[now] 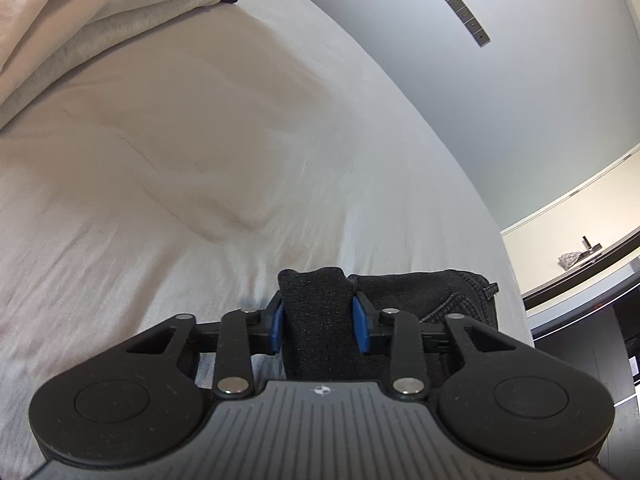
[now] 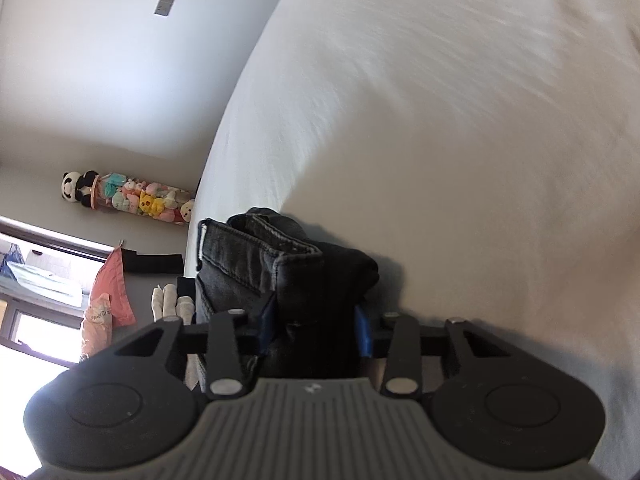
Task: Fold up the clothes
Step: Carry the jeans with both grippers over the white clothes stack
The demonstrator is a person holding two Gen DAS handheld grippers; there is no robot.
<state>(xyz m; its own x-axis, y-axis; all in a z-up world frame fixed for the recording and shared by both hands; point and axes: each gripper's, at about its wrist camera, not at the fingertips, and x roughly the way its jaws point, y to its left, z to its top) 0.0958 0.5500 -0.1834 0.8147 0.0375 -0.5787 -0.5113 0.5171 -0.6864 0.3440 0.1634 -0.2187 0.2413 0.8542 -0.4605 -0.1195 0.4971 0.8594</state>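
Two grippers are seen, each clamped on the same dark grey denim garment (image 1: 316, 312), a thick folded pair of jeans lying on a white bed sheet (image 1: 200, 160). In the left wrist view the left gripper (image 1: 319, 322) has a bunched fold of the denim pinched between its blue pads (image 1: 360, 320); fabric is pressed on both sides, so a firm grasp is shown. More of the garment, with stitched seams, is seen to the right of the fingers, close to the bed's edge. In the right wrist view the right gripper (image 2: 316, 326) is likewise closed on a thick stack of the denim; the blue pads (image 2: 362, 330) are partly hidden by cloth. A hemmed waistband edge with a white inner label strip is raised at the left of that grip, at the mattress edge.

A folded beige blanket (image 1: 80, 28) is piled at the far left of the bed, well apart from the jeans. A grey wall plate (image 1: 464, 14) is fixed on the pale wall. A clear tube of plush toys (image 2: 132, 198) with a panda is seen on the wall, and a pink cloth (image 2: 114, 292) hangs beside a window.
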